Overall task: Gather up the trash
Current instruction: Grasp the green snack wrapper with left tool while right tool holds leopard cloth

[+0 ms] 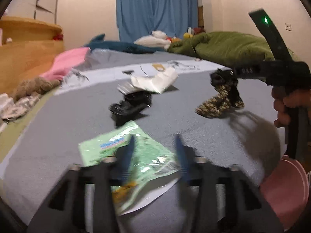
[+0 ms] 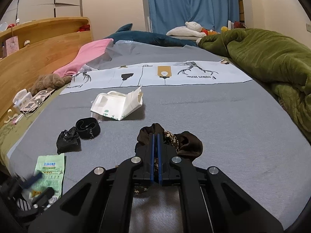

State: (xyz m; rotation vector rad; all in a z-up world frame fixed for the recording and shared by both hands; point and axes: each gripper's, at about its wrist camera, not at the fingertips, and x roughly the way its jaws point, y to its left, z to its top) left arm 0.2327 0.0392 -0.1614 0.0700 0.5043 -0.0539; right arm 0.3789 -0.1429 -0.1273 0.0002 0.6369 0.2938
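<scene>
Trash lies scattered over the grey bed (image 2: 223, 116): a green wrapper (image 1: 134, 155) near its front edge, a torn white paper bag (image 2: 118, 104) further in, and a crumpled black piece (image 2: 68, 141) beside a black band (image 2: 88, 127) between them.

The left hand-held gripper (image 1: 155, 155) has its blue fingers set wide apart, one over the green wrapper and the other past its right edge. That view is blurred with motion, and I cannot tell whether the fingertips touch the wrapper. The right hand-held gripper (image 2: 155, 145) has its fingers pressed nearly together on a brown flower-patterned cloth (image 2: 186, 141), which hangs from it above the bed in the left wrist view.

The step in hand looks like picking up the green wrapper. Because it is flat and thin, it will probably slide if pushed. A good approach is likely to bring one finger down at the raised right edge, slip it under, and close on that edge, not on the middle. Going slowly would help avoid catching the bed sheet too. The right hand should keep its cloth well clear of the left.

On the white printed strip (image 2: 194, 71) across the bed, upside down, the words "FASHION HOME" can be read beside a drawing of antlers. The green wrapper carries a blue label, too small and blurred to read. The paper bag shows small green leaf marks but no legible text.
</scene>
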